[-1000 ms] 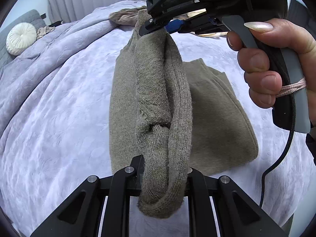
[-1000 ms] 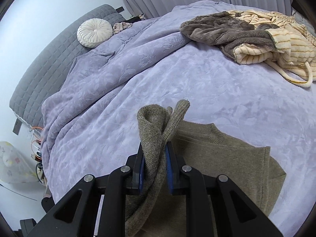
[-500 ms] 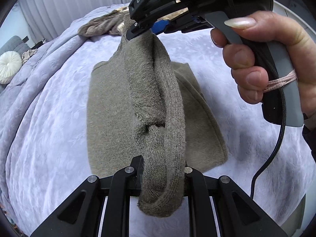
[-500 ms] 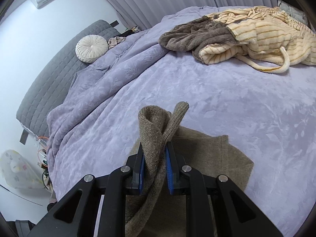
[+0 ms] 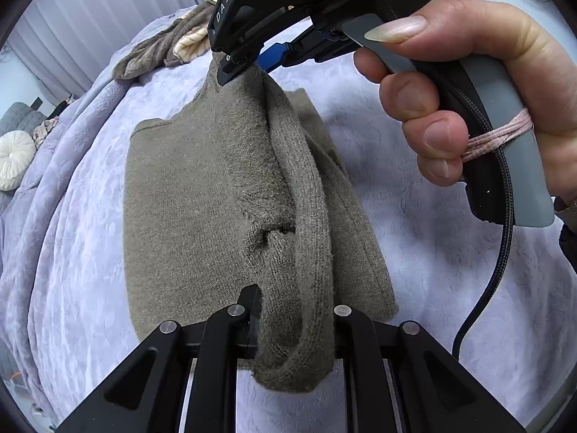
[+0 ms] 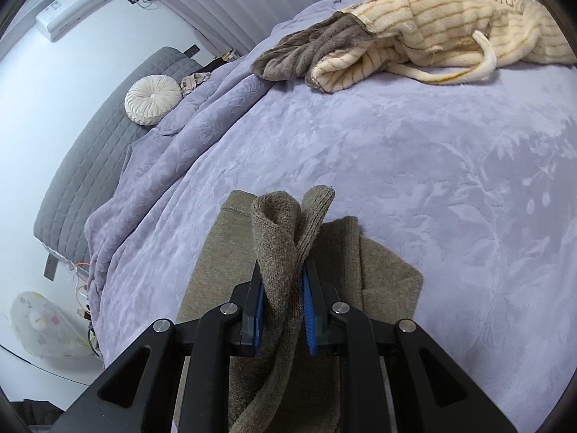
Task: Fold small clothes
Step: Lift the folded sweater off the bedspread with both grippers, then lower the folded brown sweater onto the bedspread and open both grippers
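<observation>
- Olive-brown knit sweater (image 5: 187, 195) lies partly flat on the lavender bedspread (image 6: 414, 151); one ribbed edge is lifted off the bed and held between the two grippers.
- Left gripper (image 5: 294, 328): jaws pressed onto a thick folded band of the sweater's ribbed hem; the fabric loop hangs down past the fingers at the near edge of the left wrist view.
- Right gripper (image 6: 283, 310): blue-padded jaws pinch a bunched strip of the same knit; two rolled ends of the fabric stick up just beyond the fingertips.
- In the left wrist view the right gripper (image 5: 239, 68) appears at the far end of the lifted edge, its tip clamped on the fabric, with the person's right hand (image 5: 479, 97) wrapped around the grey handle and a black cable (image 5: 501, 259) trailing down.
- The raised edge spans from the near left gripper to the far right gripper; the sweater body spreads flat beneath it and to the left.
- Far side of the bed: cream striped fleece garment (image 6: 454, 25) with a brown fleece piece (image 6: 313, 50) touching it.
- Far left: round white cushion (image 6: 153, 99) against the grey quilted headboard (image 6: 93, 151).
</observation>
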